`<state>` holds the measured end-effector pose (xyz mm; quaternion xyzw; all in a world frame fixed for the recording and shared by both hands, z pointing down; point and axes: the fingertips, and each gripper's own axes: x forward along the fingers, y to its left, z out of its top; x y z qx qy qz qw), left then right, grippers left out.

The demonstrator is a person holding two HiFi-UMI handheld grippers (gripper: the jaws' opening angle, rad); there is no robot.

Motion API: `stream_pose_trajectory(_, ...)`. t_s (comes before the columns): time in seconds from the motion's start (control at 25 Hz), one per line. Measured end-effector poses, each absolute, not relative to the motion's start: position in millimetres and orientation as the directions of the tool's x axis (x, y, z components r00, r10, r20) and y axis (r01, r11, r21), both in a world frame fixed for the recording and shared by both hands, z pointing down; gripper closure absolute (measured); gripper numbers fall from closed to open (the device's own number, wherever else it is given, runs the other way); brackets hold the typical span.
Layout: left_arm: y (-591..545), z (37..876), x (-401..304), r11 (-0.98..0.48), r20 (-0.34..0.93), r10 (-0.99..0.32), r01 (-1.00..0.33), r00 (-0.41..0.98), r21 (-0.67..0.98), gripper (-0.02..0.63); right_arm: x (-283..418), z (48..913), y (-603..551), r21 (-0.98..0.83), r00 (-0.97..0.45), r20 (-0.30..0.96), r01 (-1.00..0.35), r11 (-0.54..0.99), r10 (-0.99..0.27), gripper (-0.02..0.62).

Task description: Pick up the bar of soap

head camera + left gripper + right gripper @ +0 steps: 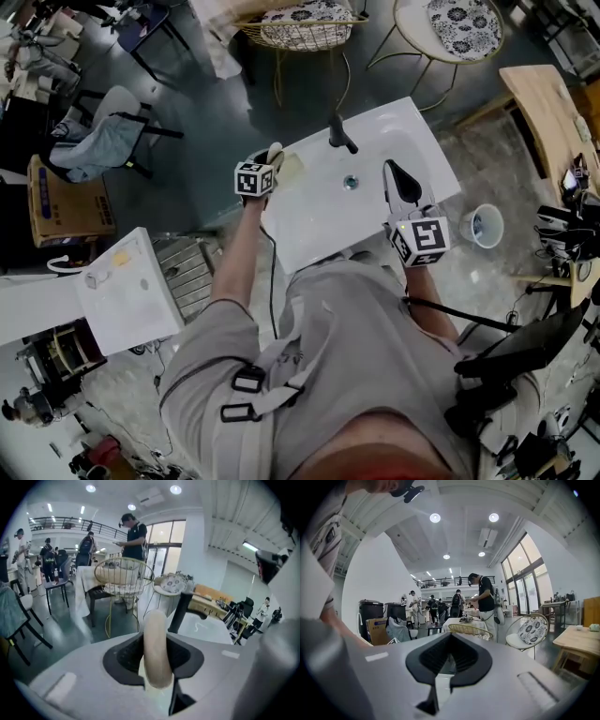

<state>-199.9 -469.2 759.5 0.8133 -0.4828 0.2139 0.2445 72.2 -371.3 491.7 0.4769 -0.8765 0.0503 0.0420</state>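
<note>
The cream bar of soap (pixel 275 153) is held off the white sink (pixel 319 225), above its left ledge, with my left gripper (pixel 276 156) shut on it. In the left gripper view the soap (pixel 157 648) stands edge-on between the two dark pads of the left gripper (pixel 157 639), with the black faucet (pixel 180 613) behind it. My right gripper (pixel 401 183) hovers over the right side of the basin, its black jaws together and nothing between them. The right gripper view shows the right gripper (pixel 449 660) with only a thin slit between the jaws.
The faucet (pixel 340 133) stands at the sink's back edge, the drain (pixel 351 182) in the basin's middle. A pale patch (pixel 293 167) lies on the left ledge. A white bucket (pixel 483 225), a wooden table (pixel 548 103), wire chairs (pixel 295 28) and another white sink (pixel 127 291) surround it.
</note>
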Motion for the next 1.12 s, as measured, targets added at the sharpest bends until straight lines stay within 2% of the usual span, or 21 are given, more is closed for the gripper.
stream_pose_trajectory(0.24, -435, 643, -205, -0.381, 0.327, -0.843, -0.903, 0.428, 0.199, 0.500, 24, 468, -368, -0.051, -0.632, 0.091, -0.775, 0.630, -0.770, 0.594)
stream_pose_trajectory(0.6, -355, 488, -205, -0.339, 0.019, -0.939, -0.934, 0.343, 0.111, 0.500, -37, 440, -348, -0.029, -0.738, 0.053, -0.674, 0.738, -0.673, 0.594)
stream_pose_trajectory(0.84, -307, 447, -211, -0.288, -0.044, -0.957, -0.955, 0.286, 0.069, 0.500, -62, 432, -325, -0.028, -0.777, 0.037, -0.630, 0.776, -0.629, 0.594)
stream_pose_trajectory(1.12, -275, 444, -210, -0.249, -0.056, -0.968, -0.965, 0.245, 0.083, 0.501, -68, 435, -312, -0.016, -0.780, 0.044, -0.626, 0.780, -0.625, 0.594)
